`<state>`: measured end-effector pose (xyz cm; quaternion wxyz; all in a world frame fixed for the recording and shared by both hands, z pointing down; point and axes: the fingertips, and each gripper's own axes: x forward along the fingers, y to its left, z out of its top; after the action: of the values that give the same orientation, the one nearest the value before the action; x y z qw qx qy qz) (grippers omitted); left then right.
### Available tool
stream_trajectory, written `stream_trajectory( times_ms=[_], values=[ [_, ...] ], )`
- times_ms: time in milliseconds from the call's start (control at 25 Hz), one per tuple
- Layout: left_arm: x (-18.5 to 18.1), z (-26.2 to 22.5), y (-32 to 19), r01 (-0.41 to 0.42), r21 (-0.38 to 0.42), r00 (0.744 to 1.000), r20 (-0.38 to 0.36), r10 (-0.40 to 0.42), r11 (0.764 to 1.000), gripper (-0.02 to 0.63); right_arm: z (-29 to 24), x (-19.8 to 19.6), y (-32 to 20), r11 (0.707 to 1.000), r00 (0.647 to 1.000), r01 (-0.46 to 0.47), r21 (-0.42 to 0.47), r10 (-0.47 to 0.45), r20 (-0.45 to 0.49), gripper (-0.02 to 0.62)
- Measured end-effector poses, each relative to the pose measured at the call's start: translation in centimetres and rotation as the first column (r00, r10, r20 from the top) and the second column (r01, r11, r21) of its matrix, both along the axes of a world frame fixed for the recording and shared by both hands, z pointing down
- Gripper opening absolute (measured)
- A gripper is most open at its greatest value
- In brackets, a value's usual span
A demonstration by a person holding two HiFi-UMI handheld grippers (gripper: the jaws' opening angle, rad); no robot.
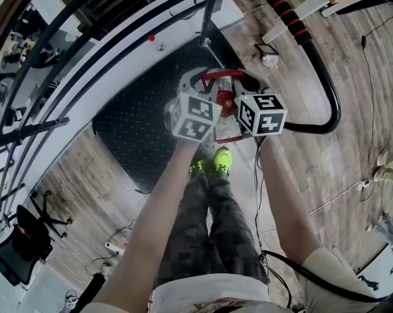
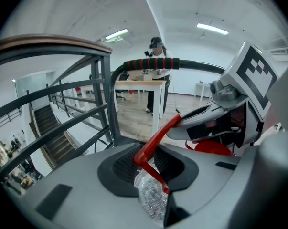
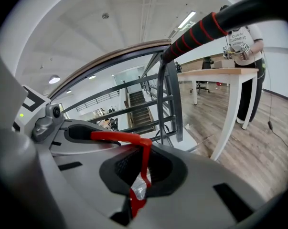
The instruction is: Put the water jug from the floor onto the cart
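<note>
The water jug (image 1: 230, 130) is clear plastic with a red cap (image 1: 225, 102) and a red carrying handle (image 1: 223, 75). It hangs just above the near edge of the cart's black studded deck (image 1: 134, 132). My left gripper (image 1: 208, 80) is shut on the left part of the handle and my right gripper (image 1: 247, 78) is shut on the right part. In the left gripper view the red handle (image 2: 155, 142) passes between the jaws of the left gripper (image 2: 151, 170), with the crinkled clear jug (image 2: 151, 197) below. In the right gripper view the handle (image 3: 122, 137) bends down into the right gripper (image 3: 139, 178).
The cart's black push bar (image 1: 321, 77) with red grips (image 1: 282, 8) curves round on the right. A dark stair railing (image 1: 46, 70) runs along the left. My green shoes (image 1: 212, 163) stand by the deck. Cables (image 1: 339, 194) cross the wooden floor. A person (image 2: 156, 75) stands at a table (image 2: 139, 84).
</note>
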<state>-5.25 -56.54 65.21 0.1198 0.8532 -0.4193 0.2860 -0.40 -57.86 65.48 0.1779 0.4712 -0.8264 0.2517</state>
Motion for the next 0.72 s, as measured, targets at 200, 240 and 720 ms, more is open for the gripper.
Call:
stream_trajectory(
  times_ms=[200, 240, 720],
  values=[
    [0.1, 0.4, 0.1, -0.015, 0.000, 1.000, 0.014, 0.015, 1.000, 0.073, 0.5, 0.0, -0.1, 1.000, 1.000, -0.005, -0.002, 0.005, -0.023, 0.020],
    [0.0, 0.5, 0.2, -0.016, -0.002, 1.000, 0.017, 0.016, 1.000, 0.074, 0.5, 0.0, -0.1, 1.000, 1.000, -0.002, -0.001, 0.002, -0.031, 0.020],
    [-0.5, 0.5, 1.1, -0.006, 0.002, 0.996, 0.085, 0.006, 1.000, 0.160, 0.6, 0.8, 0.0, 1.000, 0.999, -0.010, -0.004, 0.009, -0.041, 0.180]
  ],
)
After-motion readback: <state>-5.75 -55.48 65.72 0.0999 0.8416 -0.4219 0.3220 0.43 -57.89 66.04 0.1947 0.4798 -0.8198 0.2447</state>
